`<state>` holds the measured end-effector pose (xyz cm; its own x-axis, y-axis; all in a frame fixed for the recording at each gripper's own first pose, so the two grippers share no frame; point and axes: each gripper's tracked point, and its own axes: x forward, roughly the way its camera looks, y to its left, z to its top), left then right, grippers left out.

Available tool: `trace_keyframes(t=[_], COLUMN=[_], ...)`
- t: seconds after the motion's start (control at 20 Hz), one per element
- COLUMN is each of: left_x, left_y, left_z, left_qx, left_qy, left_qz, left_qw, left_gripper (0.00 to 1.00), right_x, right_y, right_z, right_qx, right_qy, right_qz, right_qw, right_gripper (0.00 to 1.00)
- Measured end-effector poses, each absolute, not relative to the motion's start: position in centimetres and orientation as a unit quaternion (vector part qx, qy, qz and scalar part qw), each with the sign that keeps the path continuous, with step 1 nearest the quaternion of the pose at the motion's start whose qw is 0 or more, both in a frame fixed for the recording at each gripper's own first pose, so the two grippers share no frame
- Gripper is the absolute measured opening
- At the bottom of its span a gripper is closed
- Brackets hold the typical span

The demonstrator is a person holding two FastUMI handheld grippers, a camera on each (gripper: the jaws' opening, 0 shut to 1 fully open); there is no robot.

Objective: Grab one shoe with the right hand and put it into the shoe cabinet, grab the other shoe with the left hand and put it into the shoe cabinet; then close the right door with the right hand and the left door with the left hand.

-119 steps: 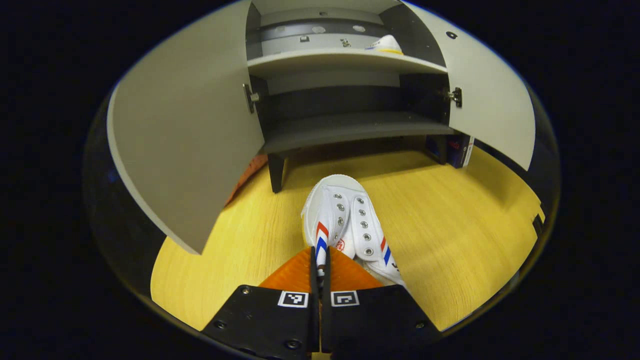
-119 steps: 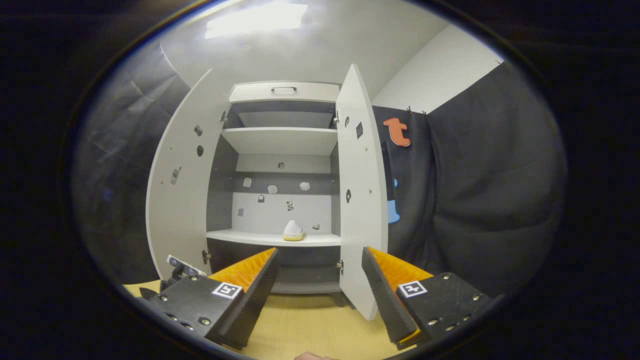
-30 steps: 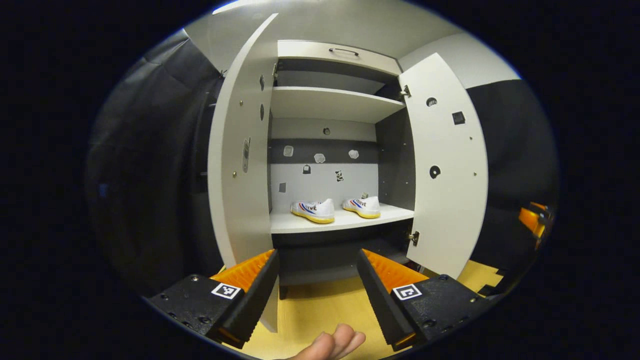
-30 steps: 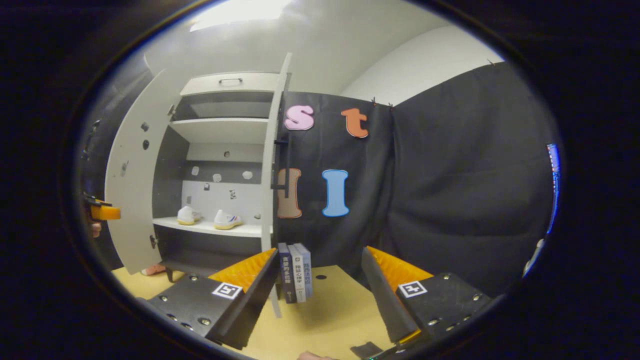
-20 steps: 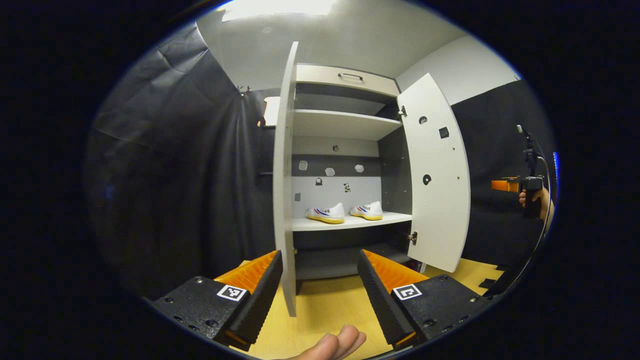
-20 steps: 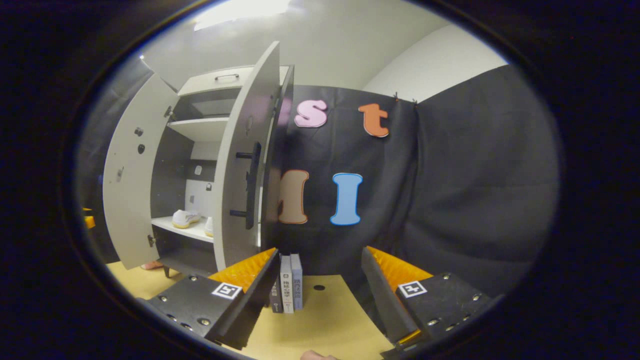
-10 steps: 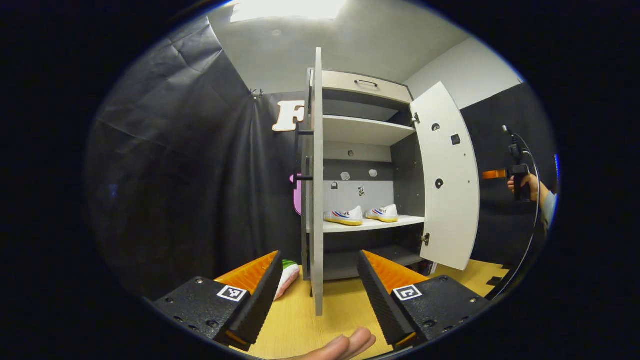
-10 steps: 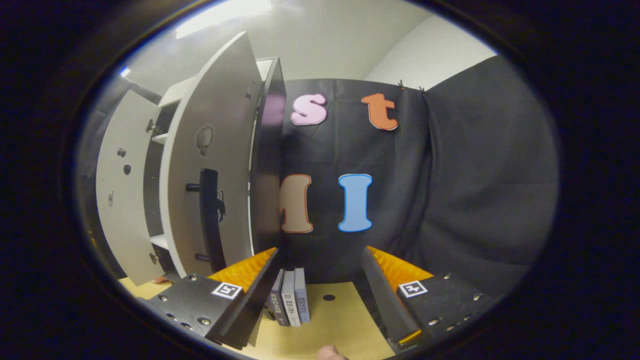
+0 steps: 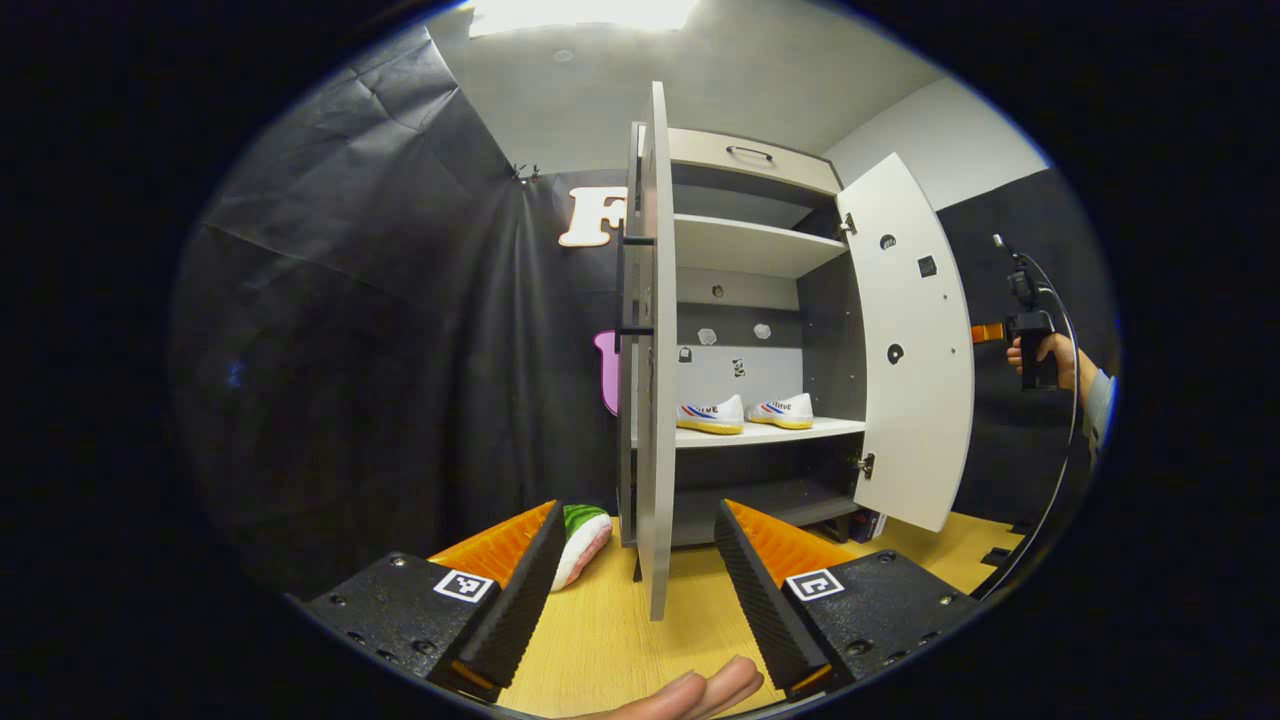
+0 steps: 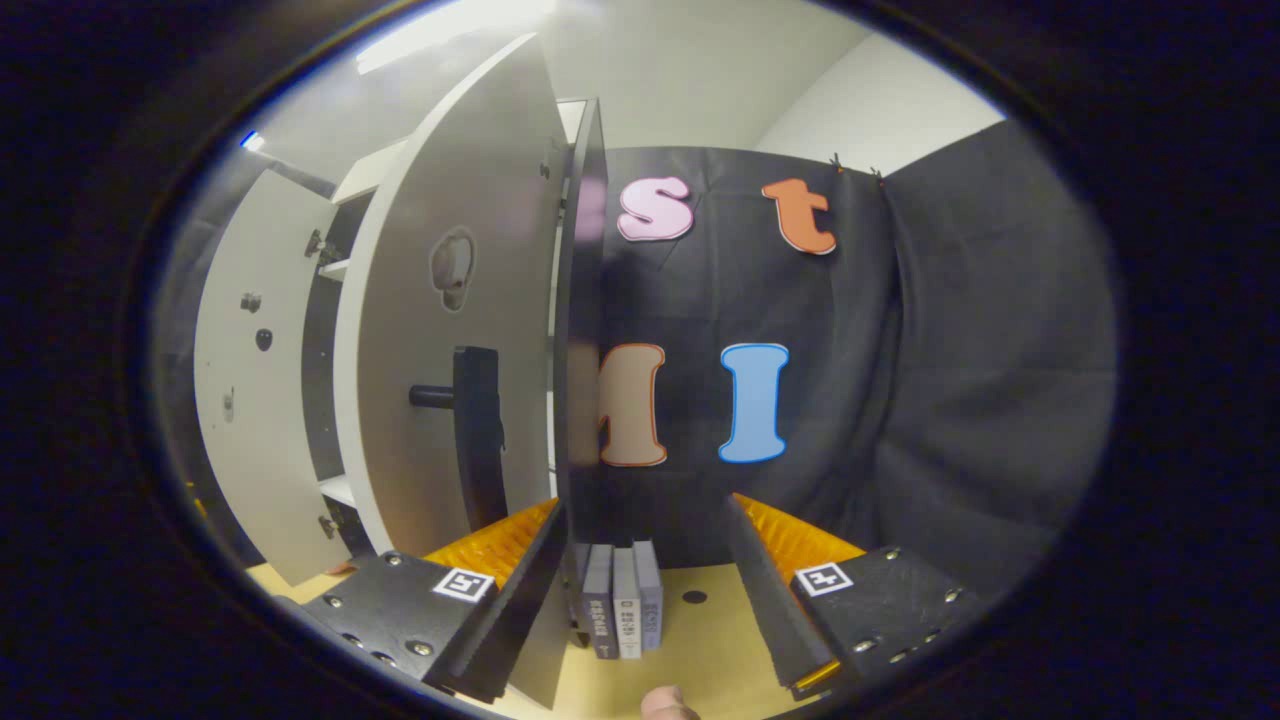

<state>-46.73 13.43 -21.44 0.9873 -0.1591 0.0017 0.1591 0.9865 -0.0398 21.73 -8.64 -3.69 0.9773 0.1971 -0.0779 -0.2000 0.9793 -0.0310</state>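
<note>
left gripper (image 9: 635, 580): fingers apart, left door (image 9: 655, 350) edge-on between them | right gripper (image 10: 645, 575): fingers apart beside right door (image 10: 440, 330) | shoes (image 9: 745, 412) on cabinet shelf (image 9: 750, 432) | writing unreadable

Left gripper view faces the shoe cabinet (image 9: 750, 300) front from near; right gripper view (image 10: 480, 300) flanks its right door.

My left claw (image 9: 635, 590) gaping with the left door (image 9: 655, 400) edge-on between its fingers, watermelon toy (image 9: 580, 530) on the floor just left of it, right door (image 10: 440, 330) and its handle (image 10: 478, 440) close ahead-left of my right claw (image 10: 645, 590), books (image 10: 620, 598) upright between those fingers.
</note>
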Motion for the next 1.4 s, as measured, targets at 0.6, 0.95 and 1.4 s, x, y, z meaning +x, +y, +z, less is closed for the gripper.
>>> trace_keyframes(t=[0.6, 0.95, 1.4], left_x=[-46.7, -46.4, -43.1], left_y=[12.5, 15.4, 18.9], left_z=[-21.8, -22.3, -18.5], left_qx=[-0.022, -0.017, -0.016], left_qy=[0.012, 0.027, 0.007], left_qz=[-0.092, -0.059, -0.055], left_qw=[0.995, 0.998, 0.998], left_gripper=[0.91, 0.91, 0.90], right_x=[20.3, 19.5, 14.2], right_y=[4.7, 9.7, 9.6], right_z=[-5.8, -12.8, -14.9], right_qx=[-0.072, -0.098, 0.011], right_qy=[0.040, 0.099, 0.098], right_qz=[0.180, 0.193, 0.196], right_qw=[0.980, 0.971, 0.976], right_gripper=[0.94, 0.95, 0.95])
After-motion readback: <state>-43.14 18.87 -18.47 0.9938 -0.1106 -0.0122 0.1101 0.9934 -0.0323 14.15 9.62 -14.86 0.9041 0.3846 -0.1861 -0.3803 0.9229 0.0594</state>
